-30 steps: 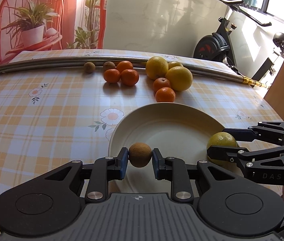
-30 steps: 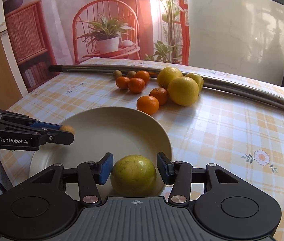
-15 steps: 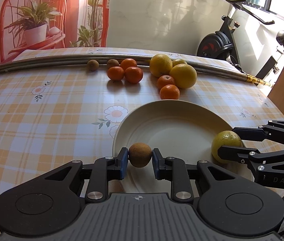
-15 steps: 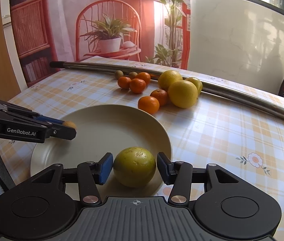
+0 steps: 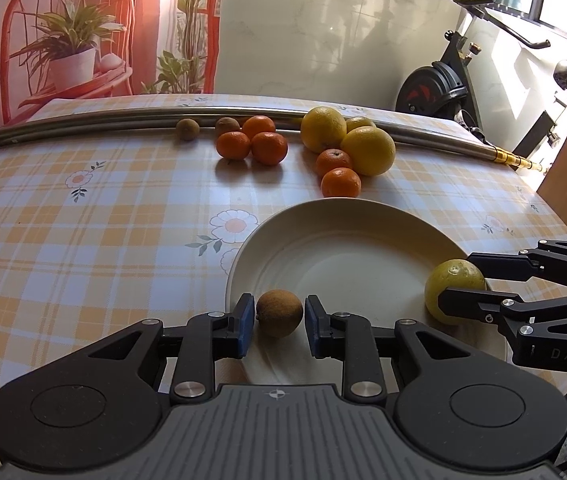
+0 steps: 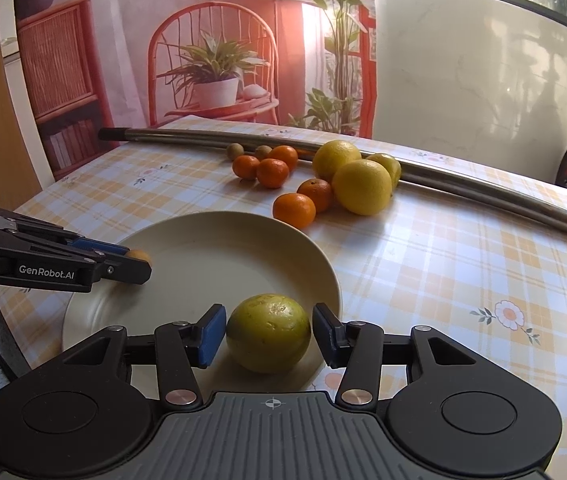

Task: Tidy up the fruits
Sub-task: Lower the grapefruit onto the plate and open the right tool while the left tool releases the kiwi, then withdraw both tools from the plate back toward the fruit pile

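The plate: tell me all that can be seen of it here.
The plate is round, cream, smooth and shallow with a raised rim, like glazed ceramic. It lies flat on the checked tablecloth near the table's front edge. Over its near rim the left gripper holds a small brown fruit and the right gripper a yellow-green citrus. The centre is bare.

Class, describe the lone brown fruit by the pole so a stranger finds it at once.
Find the steel pole across the table's far side. Follow it leftward past the oranges. The last small brown fruit sits alone; its brown twin touches them.
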A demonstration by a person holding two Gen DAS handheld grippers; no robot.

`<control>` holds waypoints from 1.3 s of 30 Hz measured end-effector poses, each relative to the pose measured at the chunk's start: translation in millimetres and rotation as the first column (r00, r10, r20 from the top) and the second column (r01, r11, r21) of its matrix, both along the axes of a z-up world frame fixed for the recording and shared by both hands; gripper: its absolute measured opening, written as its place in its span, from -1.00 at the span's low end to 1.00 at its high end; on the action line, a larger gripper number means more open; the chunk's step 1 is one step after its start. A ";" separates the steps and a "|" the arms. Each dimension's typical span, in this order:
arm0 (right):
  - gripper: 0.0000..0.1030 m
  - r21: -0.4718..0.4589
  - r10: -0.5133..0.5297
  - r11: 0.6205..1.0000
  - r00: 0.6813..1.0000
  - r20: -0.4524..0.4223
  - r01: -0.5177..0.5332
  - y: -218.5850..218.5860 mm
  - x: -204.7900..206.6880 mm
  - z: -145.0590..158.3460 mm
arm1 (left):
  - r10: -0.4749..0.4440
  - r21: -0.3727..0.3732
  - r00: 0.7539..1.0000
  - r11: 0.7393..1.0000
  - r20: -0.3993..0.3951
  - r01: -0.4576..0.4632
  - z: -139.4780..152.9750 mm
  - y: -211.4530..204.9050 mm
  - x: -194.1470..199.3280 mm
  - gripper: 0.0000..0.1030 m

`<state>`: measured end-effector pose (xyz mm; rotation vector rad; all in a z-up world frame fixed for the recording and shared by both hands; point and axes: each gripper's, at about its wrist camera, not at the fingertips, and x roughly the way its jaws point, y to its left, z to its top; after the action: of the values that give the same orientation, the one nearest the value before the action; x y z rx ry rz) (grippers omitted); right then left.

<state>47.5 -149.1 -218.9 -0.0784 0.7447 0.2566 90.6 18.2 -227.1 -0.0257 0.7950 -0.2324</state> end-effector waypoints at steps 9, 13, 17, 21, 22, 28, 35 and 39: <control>-0.13 0.000 -0.004 1.000 1.000 0.001 0.004 -1.3 -0.4 0.0 | 0.000 0.000 1.000 1.000 0.000 0.000 0.2 0.2 -0.3 -0.42; -0.13 -0.001 -0.003 1.000 1.000 -0.001 0.003 -0.8 0.2 -0.1 | 0.000 -0.001 1.000 1.000 0.000 0.000 0.2 0.3 -0.3 -0.41; -0.13 -0.002 -0.002 1.000 1.000 -0.001 0.002 -1.1 0.0 -0.2 | -0.005 -0.002 1.000 1.000 0.003 0.005 1.1 -0.8 -0.8 -0.33; -0.13 -0.004 0.000 1.000 1.000 -0.006 0.000 0.0 0.4 -0.8 | -0.006 0.001 1.000 1.000 0.004 0.006 1.4 -1.4 -1.0 -0.33; -0.13 -0.006 0.002 1.000 1.000 -0.006 -0.002 0.6 0.4 -1.0 | -0.006 0.002 1.000 1.000 0.004 0.006 1.4 -1.4 -1.0 -0.33; -0.15 -0.046 0.022 0.999 1.000 0.007 -0.022 7.2 -1.8 -1.7 | -0.006 0.003 1.000 1.000 0.004 0.006 1.5 -1.2 -1.2 -0.33; -0.15 -0.064 0.026 0.998 1.000 0.013 -0.025 9.9 -3.7 -1.0 | -0.006 0.004 1.000 1.000 0.005 0.006 1.4 -1.2 -1.3 -0.33; -0.15 -0.069 0.023 0.997 1.000 0.014 -0.022 8.4 -3.3 -1.0 | -0.005 0.004 1.000 1.000 0.005 0.005 1.8 -1.0 -1.4 -0.33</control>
<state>44.2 -140.7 -219.9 -0.1541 0.7380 0.2515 89.2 17.1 -225.4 -0.0191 0.7906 -0.2351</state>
